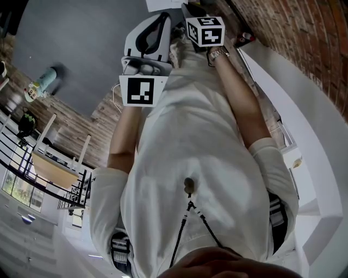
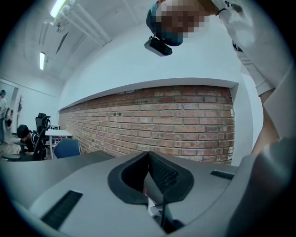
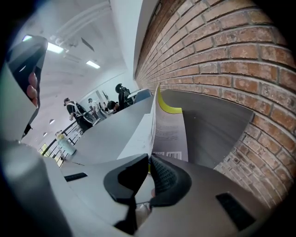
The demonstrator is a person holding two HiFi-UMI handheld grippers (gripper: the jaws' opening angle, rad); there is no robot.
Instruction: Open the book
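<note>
Right gripper view looks along the book [image 3: 170, 132], whose thin matte cover is pale grey, printed with a block of small text and a barcode near the jaws and a curved yellow-green band at its far end. The flat white block of pages shows just to the left of that cover, and the two meet in a straight ridge running away from the camera. The cover's near edge runs down into the right gripper [image 3: 149, 164], whose dark, ribbed rubber pads are pressed together on it, with a sliver of yellow-green showing at the seam. How far the cover stands off the pages cannot be told. The book rests on a smooth grey table [image 3: 217, 122] right beside a rough red brick wall [image 3: 222, 51] with pale mortar lines. In the left gripper view, the left gripper [image 2: 149, 173] has its cross-hatched pads closed against each other with nothing between them, and it points level at the same brickwork. A blue chair [image 2: 66, 148] and white desks lie far off to the left under long ceiling strip lights [image 2: 58, 7]. From the head view, the person's loose white shirt [image 1: 201, 163] fills the middle, with both bare forearms reaching away. A boxy black-and-white marker cube [image 1: 142, 90] sits on the left tool's rounded white shell. A blurred pale green bottle [image 1: 41, 84] stands well apart on the grey surface.
</note>
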